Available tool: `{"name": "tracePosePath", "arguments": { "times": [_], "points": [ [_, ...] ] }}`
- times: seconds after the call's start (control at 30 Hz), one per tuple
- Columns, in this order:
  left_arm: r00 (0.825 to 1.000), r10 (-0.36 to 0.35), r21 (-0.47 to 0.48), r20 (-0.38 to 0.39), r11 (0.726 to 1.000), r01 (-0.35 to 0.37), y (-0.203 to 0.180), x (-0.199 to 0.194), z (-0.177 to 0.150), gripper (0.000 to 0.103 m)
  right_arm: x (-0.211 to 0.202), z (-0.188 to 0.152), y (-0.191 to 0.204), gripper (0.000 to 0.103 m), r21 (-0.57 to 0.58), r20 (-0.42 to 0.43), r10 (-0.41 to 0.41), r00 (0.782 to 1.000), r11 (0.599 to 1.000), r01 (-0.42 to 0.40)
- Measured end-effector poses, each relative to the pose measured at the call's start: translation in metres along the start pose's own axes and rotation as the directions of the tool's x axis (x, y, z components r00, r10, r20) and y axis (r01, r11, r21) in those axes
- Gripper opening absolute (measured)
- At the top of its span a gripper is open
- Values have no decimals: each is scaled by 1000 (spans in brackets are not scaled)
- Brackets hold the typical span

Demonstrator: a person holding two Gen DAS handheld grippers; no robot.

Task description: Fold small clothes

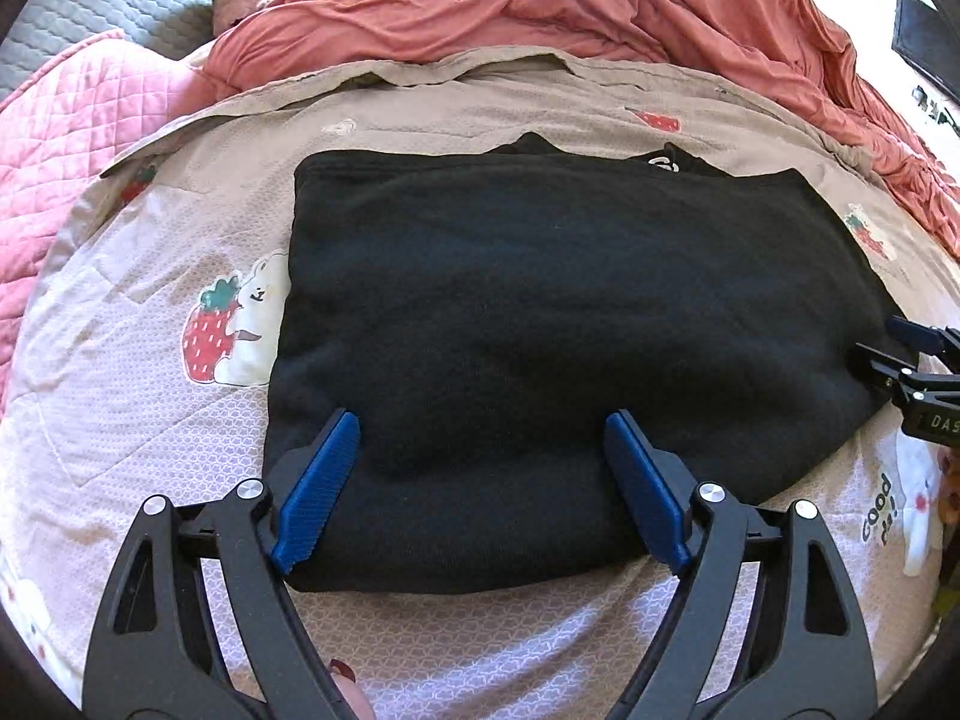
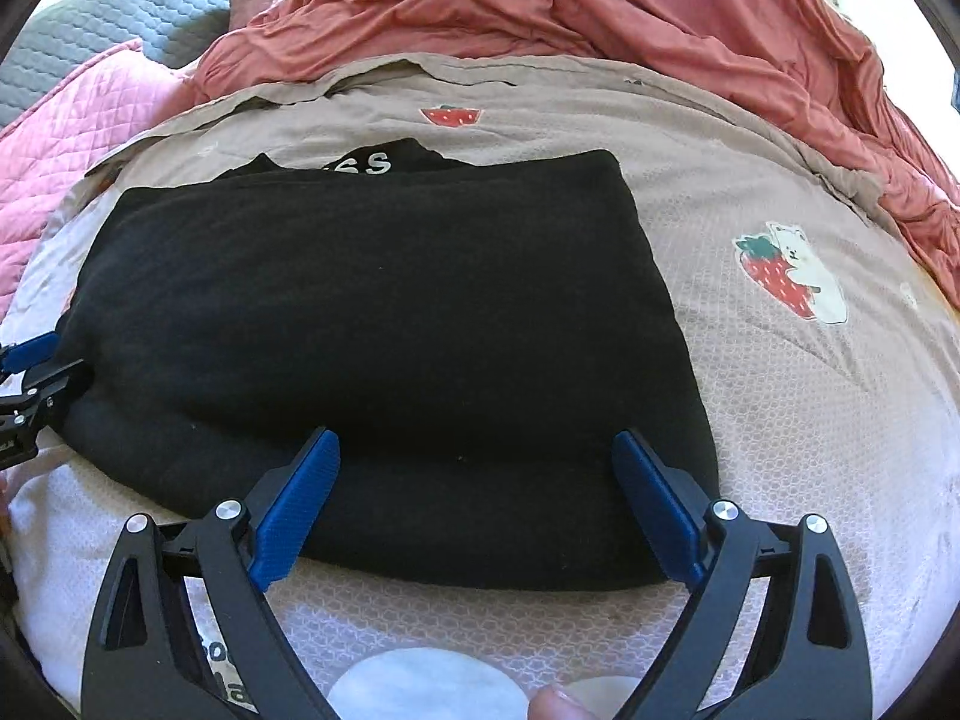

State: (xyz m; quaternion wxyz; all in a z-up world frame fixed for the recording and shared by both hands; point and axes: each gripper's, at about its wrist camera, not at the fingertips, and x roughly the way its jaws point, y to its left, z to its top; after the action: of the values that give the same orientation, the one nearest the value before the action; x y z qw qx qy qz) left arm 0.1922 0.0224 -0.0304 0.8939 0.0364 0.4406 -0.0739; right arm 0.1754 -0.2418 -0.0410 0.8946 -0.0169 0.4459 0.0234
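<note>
A black garment (image 1: 540, 312) lies folded into a thick rectangle on the beige strawberry-print bedspread (image 1: 150, 420); white letters show on a layer at its far edge (image 2: 369, 163). My left gripper (image 1: 483, 426) hovers over the garment's near left edge, its blue fingers (image 1: 318, 492) spread wide with only flat cloth below them. My right gripper (image 2: 477, 447) stands over the near right edge (image 2: 480, 540), equally wide, gripping nothing. Each gripper's tip shows at the other view's side: the right gripper (image 1: 906, 354) and the left gripper (image 2: 30, 360).
A rumpled coral blanket (image 1: 540, 6) is heaped behind the bedspread. A pink quilted cover (image 1: 66, 138) and a grey quilted pillow (image 1: 108, 6) lie at the far left. A dark object (image 1: 927, 48) sits at the right edge. A fingertip (image 2: 558, 705) shows at the bottom.
</note>
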Motion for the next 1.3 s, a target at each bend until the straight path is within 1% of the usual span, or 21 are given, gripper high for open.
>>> {"name": "tracePosePath", "arguments": {
  "times": [0.07, 0.2, 0.33, 0.37, 0.5, 0.57, 0.63, 0.67, 0.73, 0.97, 1.3],
  "points": [
    [1000, -3, -4, 0, 1000, 3, 1, -1, 1, 77, 1, 0, 1, 93, -6, -1, -8, 1000, 1000, 8],
    [1000, -8, -11, 6, 1000, 8, 1, -3, 1, 77, -1, 1, -2, 92, 11, 2, 2, 1000, 1000, -2],
    [999, -24, -41, 33, 999, 25, 4, -13, 2, 78, -11, 2, -5, 92, 53, 32, 28, 999, 998, -30],
    [998, -30, -49, 47, 998, 32, 5, -17, 3, 81, -13, 2, -6, 92, 65, 37, 33, 999, 997, -36],
    [995, -36, -66, 94, 997, 42, 9, -30, 4, 82, -24, 1, -11, 92, 89, 65, 37, 997, 995, -43],
    [992, -32, -72, 120, 997, 41, 10, -37, 4, 85, -29, 1, -13, 92, 93, 74, 34, 997, 995, -41],
    [989, -25, -83, 144, 996, 37, 12, -42, 5, 86, -32, 0, -15, 95, 98, 81, 27, 996, 995, -35],
    [988, -21, -89, 152, 995, 35, 14, -45, 5, 90, -34, 0, -16, 95, 101, 85, 24, 996, 994, -32],
    [987, -22, -97, 158, 995, 38, 16, -48, 3, 93, -37, 0, -19, 95, 115, 91, 17, 996, 993, -28],
    [987, 4, -112, 160, 994, 15, 23, -53, -6, 93, -46, 0, -22, 97, 132, 121, -4, 993, 991, -12],
    [985, 8, -191, 175, 981, 26, 44, -64, -15, 93, -60, 5, -10, 98, 112, 152, 13, 988, 993, -30]
  ]
}}
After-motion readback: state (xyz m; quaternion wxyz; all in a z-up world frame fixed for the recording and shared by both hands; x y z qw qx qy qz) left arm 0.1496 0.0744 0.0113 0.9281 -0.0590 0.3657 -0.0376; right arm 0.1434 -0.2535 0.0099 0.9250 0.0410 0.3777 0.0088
